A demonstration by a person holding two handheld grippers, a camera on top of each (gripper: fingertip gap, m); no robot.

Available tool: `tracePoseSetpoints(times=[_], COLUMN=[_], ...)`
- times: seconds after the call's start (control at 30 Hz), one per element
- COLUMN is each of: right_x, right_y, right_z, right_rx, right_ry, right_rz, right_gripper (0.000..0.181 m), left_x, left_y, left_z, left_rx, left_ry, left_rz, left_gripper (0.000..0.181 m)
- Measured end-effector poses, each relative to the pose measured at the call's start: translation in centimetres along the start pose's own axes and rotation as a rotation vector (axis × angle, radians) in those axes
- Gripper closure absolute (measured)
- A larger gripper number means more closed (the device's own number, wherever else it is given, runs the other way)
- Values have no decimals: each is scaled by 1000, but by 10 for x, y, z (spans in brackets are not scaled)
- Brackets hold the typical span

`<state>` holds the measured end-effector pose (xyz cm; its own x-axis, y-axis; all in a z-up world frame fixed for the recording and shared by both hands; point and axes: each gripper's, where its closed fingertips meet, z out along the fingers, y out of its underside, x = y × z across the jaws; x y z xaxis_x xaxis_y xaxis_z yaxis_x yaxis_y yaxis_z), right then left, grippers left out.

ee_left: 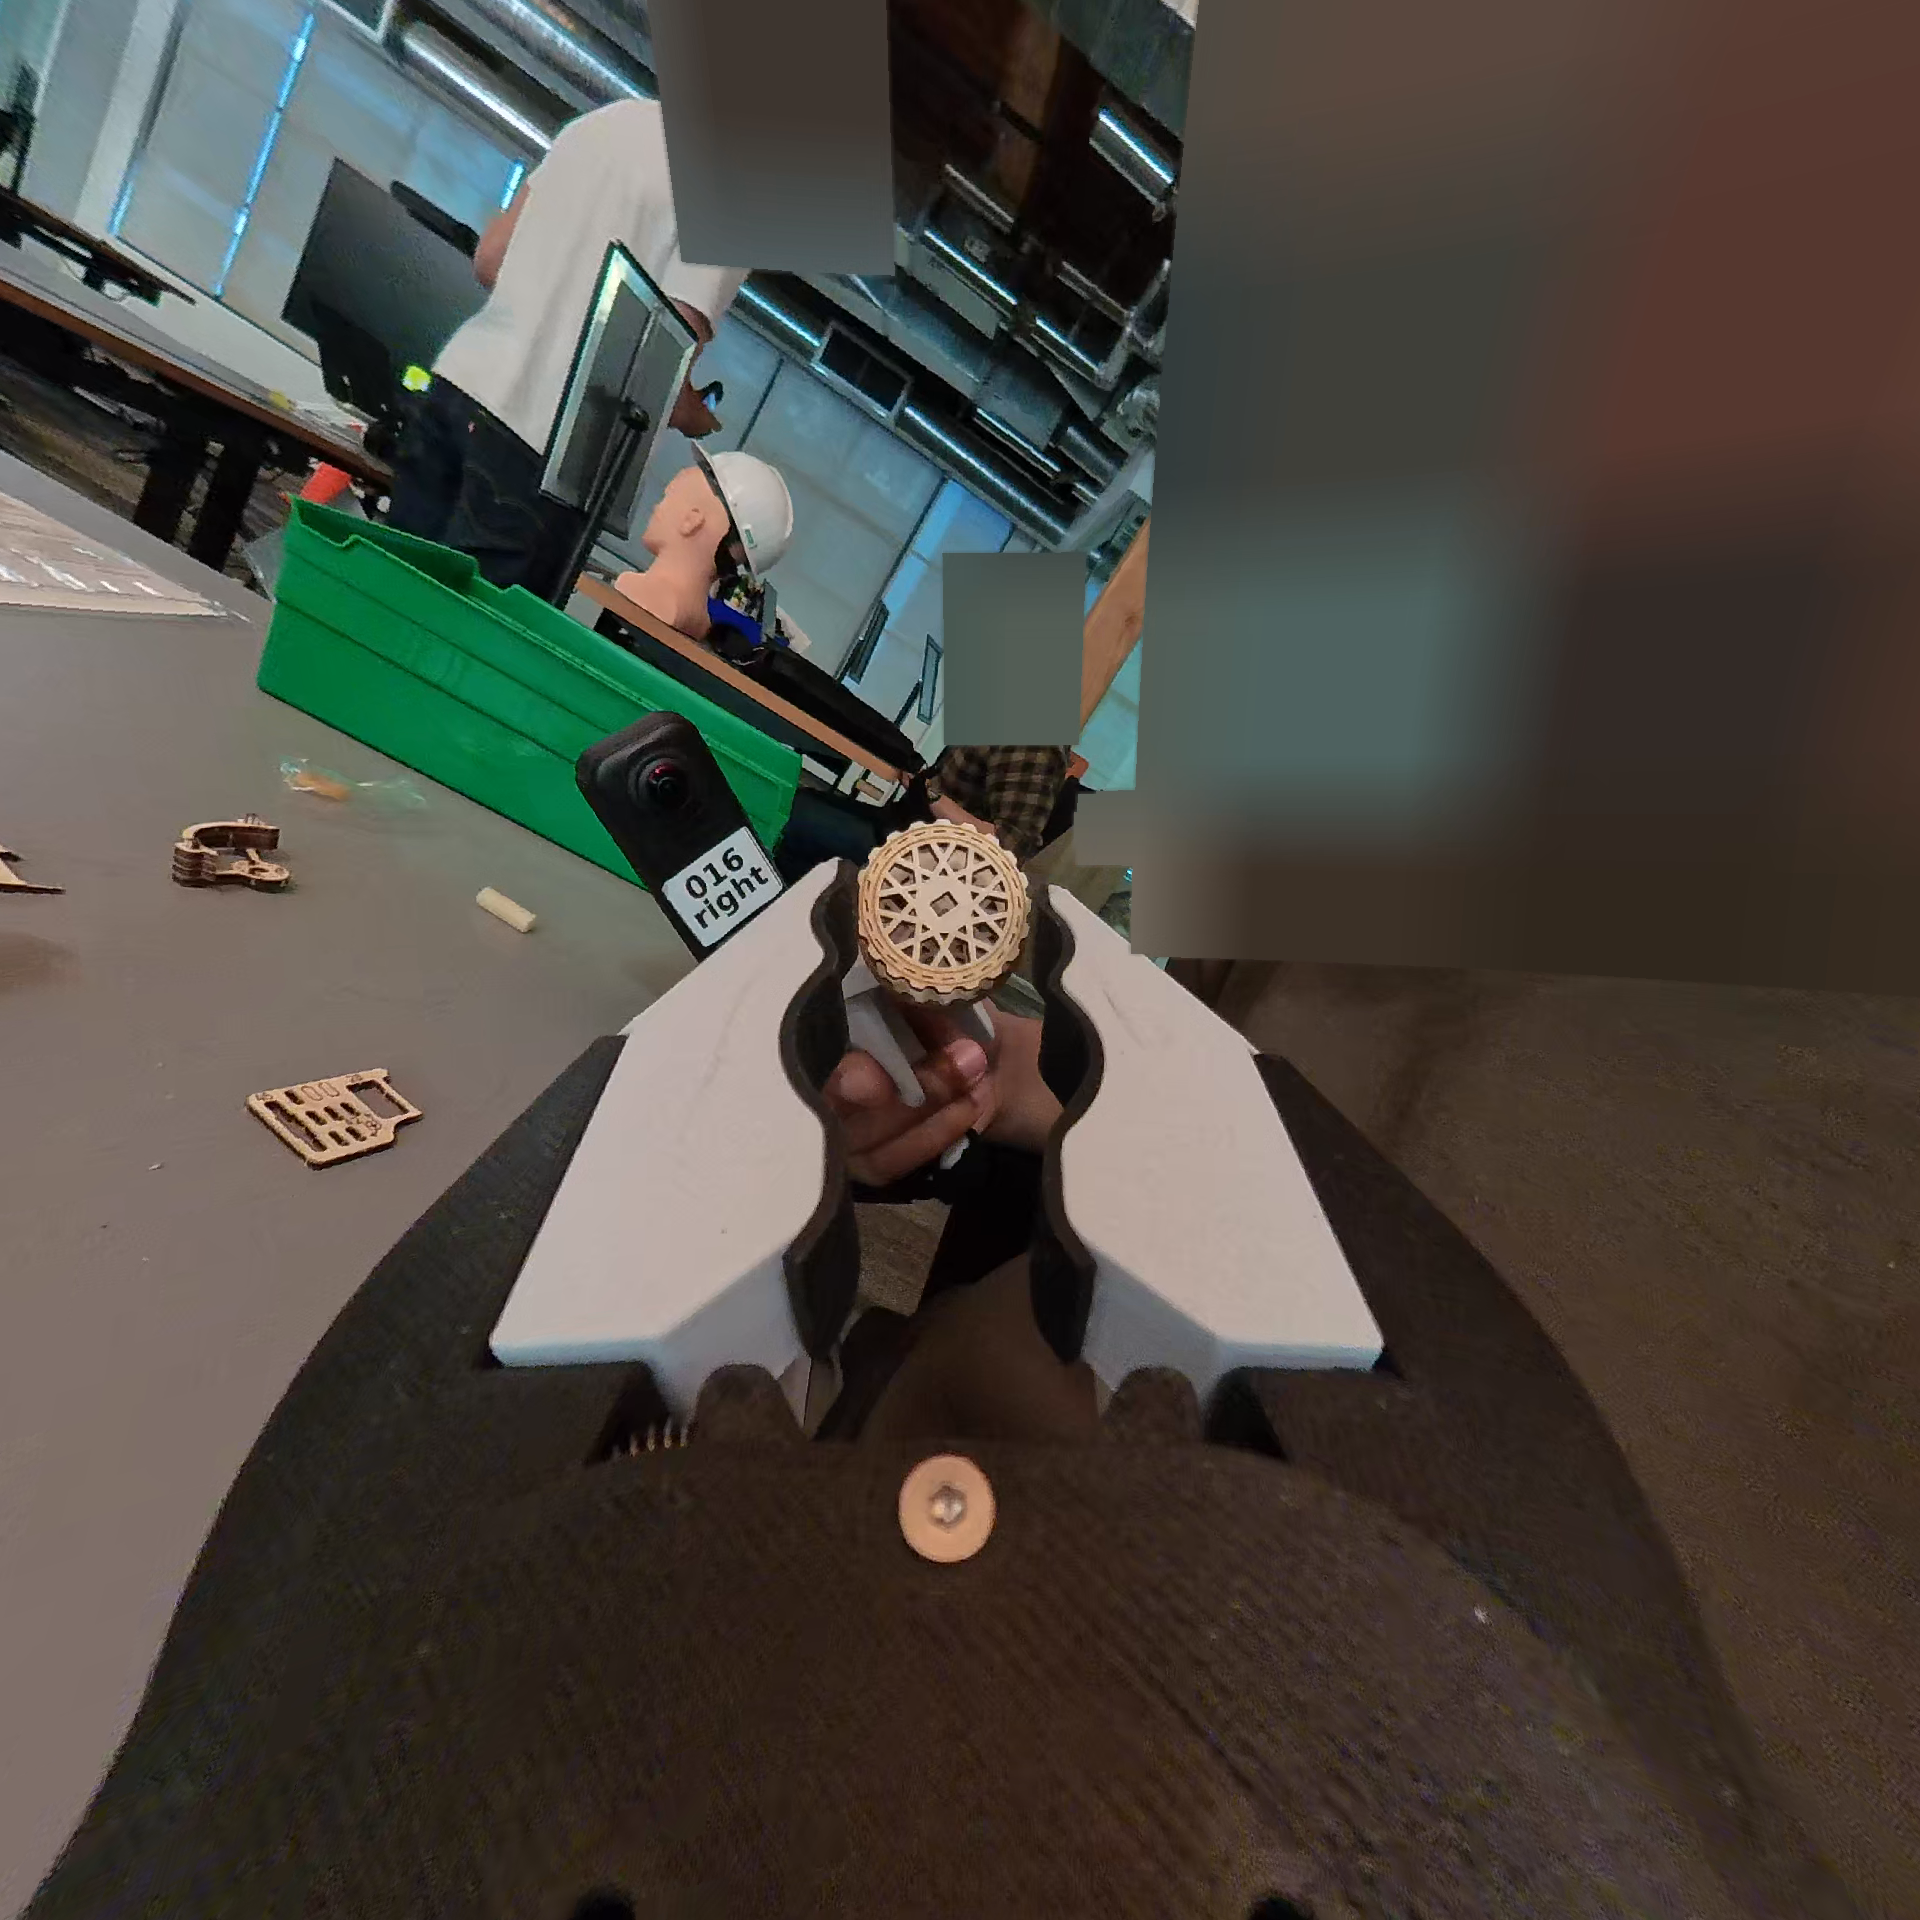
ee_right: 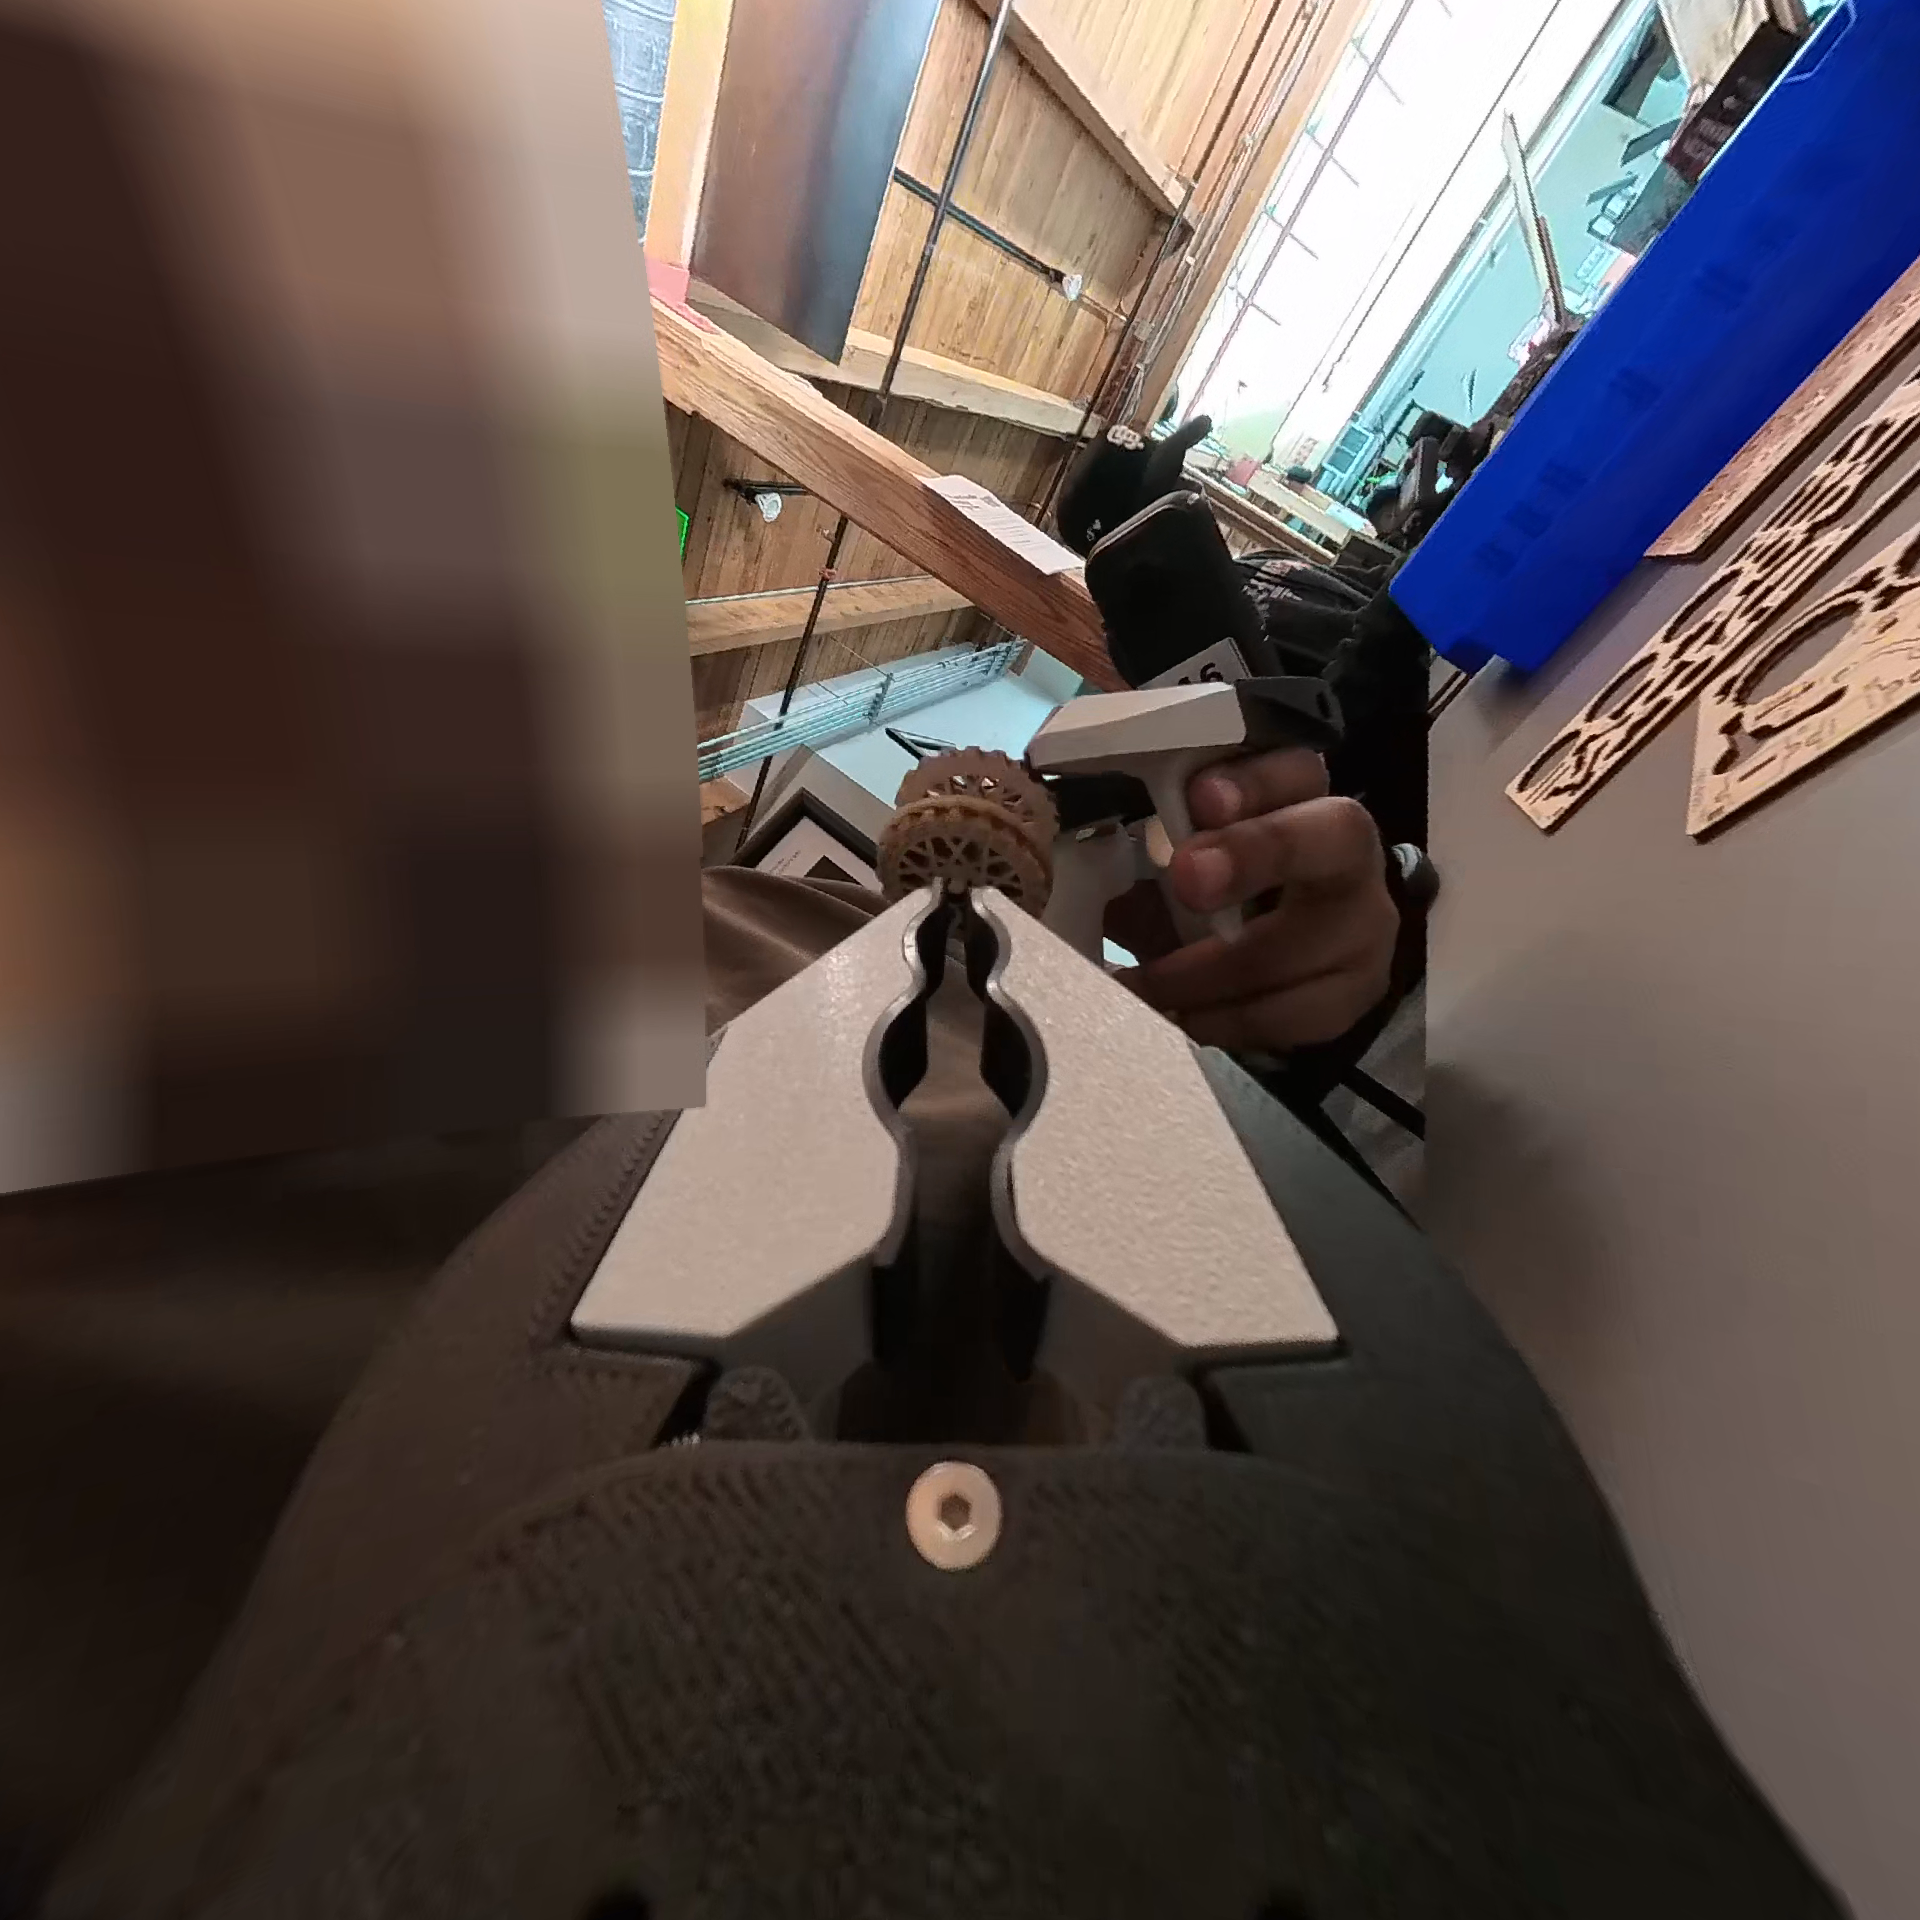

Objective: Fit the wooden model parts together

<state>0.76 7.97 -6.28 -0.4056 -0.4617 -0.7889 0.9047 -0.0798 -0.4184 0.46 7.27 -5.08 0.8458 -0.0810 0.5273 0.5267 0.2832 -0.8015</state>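
Two lattice-cut wooden wheels sit face to face, held up in the air between both grippers. My left gripper (ee_left: 943,909) is shut on the rim of one wooden wheel (ee_left: 943,914), whose patterned face points at the camera. In the right wrist view that wheel is the far wheel (ee_right: 982,784), with the left gripper's grey finger (ee_right: 1132,732) on it. My right gripper (ee_right: 951,896) is shut on the lower edge of the near wheel (ee_right: 951,847). How the two wheels join is hidden. A hand (ee_right: 1278,894) holds the left gripper's handle.
On the grey table (ee_left: 260,1351) lie loose wooden parts (ee_left: 229,857), a flat cut piece (ee_left: 332,1117) and a small dowel (ee_left: 506,909). A green bin (ee_left: 499,675) stands behind them. A blue bin (ee_right: 1662,416) and wooden cut-out sheets (ee_right: 1714,665) lie to the right. People stand farther off.
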Motion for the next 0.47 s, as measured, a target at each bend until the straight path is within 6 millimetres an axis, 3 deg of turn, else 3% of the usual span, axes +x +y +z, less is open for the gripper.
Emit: tracePoseSetpoints(times=[0.03, 0.47], right_x=[0, 5], right_y=[-1, -4], right_z=[0, 0], right_rx=[9, 44], right_ry=[-4, 3], right_rz=[5, 28], right_gripper=[181, 181], left_x=[0, -1], left_y=[0, -4], left_z=[0, -2], left_rx=[-1, 59], left_ry=[0, 19], left_rz=[0, -77], left_gripper=[151, 150])
